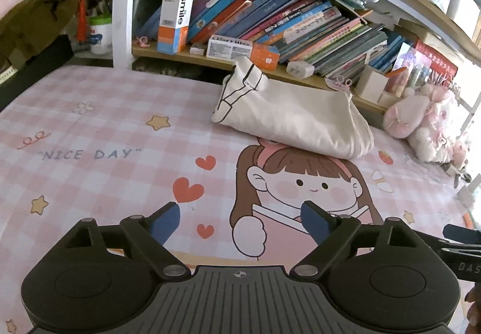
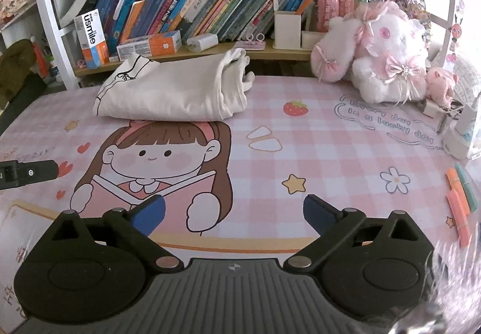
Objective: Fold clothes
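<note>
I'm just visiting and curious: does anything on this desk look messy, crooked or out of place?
Mostly tidy. The folded cream garment lies neatly at the back of the pink desk mat. The books behind lean steeply sideways, and some pens lie loose at the mat's right edge.

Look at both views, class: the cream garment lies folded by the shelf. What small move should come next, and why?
Probably draw both back and stop. The cream garment already lies in a folded bundle on the pink checked cloth, apart from both tools. The left hand-held gripper and right hand-held gripper are open, nothing between their jaws. No other loose garment shows.
</note>
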